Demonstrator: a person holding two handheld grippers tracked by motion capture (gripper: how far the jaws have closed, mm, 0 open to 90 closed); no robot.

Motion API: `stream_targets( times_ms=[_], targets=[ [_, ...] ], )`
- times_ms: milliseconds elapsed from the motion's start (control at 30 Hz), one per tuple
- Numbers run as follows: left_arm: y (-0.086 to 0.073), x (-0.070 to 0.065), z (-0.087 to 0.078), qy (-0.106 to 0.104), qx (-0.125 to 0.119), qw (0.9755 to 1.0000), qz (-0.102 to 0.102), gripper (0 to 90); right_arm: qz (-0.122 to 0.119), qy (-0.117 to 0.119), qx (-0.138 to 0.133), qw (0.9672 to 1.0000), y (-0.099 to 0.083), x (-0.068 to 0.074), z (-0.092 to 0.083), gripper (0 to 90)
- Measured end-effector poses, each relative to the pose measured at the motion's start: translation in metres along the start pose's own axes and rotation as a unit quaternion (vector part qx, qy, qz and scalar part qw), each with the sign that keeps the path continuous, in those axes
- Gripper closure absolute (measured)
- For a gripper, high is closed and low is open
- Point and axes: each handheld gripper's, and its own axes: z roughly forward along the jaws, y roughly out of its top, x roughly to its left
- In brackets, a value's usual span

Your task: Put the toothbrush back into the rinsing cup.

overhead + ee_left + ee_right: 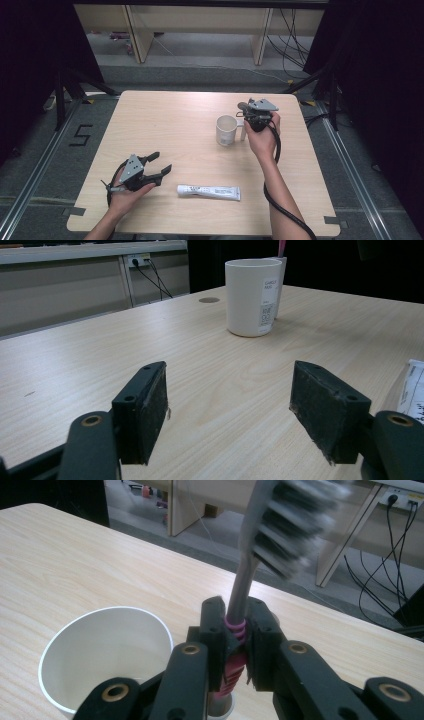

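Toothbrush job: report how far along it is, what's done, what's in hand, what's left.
Done: the right tool is shut on the grey toothbrush with pink ribbed grip, held bristles-up beside the white cylindrical cup. In hand: the brush stands just outside the cup's rim, not yet inside. Left, probably: setting it into the cup. The white toothpaste tube lies untouched on the wooden table; the left tool is open, holding nothing.
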Motion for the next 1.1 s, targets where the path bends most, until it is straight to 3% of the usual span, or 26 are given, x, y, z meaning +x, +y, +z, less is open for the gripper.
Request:
stream_targets(
  times_ms=[33, 167, 467, 500, 700, 800, 833, 1100],
  targets=[
    [0.0, 0.0, 0.0, 0.0, 0.0, 1.0, 0.0, 30.7, 0.019, 0.005, 0.009, 0.9998, -0.001, 0.002, -0.001, 80.4],
    [0.0, 0.0, 0.0, 0.0, 0.0, 1.0, 0.0, 30.7, 0.021, 0.004, 0.011, 0.9997, -0.003, 0.003, 0.001, 80.4],
    [0.0, 0.0, 0.0, 0.0, 0.0, 1.0, 0.0, 30.8, 0.017, 0.004, 0.013, 0.9998, -0.007, 0.004, 0.003, 80.4],
    [0.0, 0.0, 0.0, 0.0, 0.0, 1.0, 0.0, 30.8, 0.001, 0.008, 0.012, 0.9999, -0.007, 0.002, 0.003, 80.4],
    [0.0, 0.0, 0.0, 0.0, 0.0, 1.0, 0.0, 30.8, 0.02, 0.0, 0.012, 0.9997, -0.009, 0.005, 0.004, 80.3],
    [0.0, 0.0, 0.0, 0.0, 0.0, 1.0, 0.0, 30.8, 0.0, 0.003, 0.009, 1.0, -0.01, 0.003, 0.006, 80.3],
    [0.0, 0.0, 0.0, 0.0, 0.0, 1.0, 0.0, 30.8, 0.019, 0.004, 0.013, 0.9997, -0.011, 0.005, 0.005, 80.3],
    [0.0, 0.0, 0.0, 0.0, 0.001, 1.0, 0.001, 30.8, 0.011, 0.002, 0.015, 0.9998, -0.013, 0.005, 0.006, 79.9]
  ],
)
